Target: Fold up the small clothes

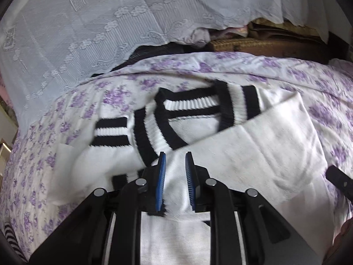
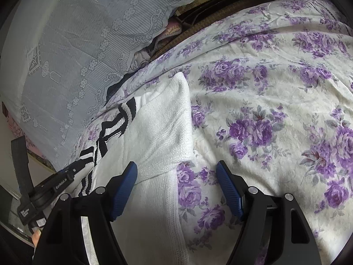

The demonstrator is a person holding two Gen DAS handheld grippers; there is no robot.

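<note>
A white knit sweater (image 1: 253, 154) with a black-and-white striped V collar (image 1: 187, 114) and striped cuffs lies on the purple-flowered bedsheet (image 1: 308, 84), its sleeves folded in over the body. My left gripper (image 1: 175, 156) hovers just below the collar. Its blue pads stand a narrow gap apart, with white knit showing in the gap and no visible pinch. My right gripper (image 2: 176, 167) is wide open at the sweater (image 2: 158, 128)'s right edge, with one pad over the knit and the other over the sheet (image 2: 275, 110). The left gripper (image 2: 66, 173) shows at the left of the right wrist view.
A white lace cover (image 1: 77, 44) drapes behind the bed, with brown woven items (image 1: 253, 44) beside it. A black-and-white striped cloth (image 1: 8, 238) lies at the bed's lower left. To the right of the sweater there is only flowered sheet. A fingertip (image 2: 36, 236) shows at the lower left.
</note>
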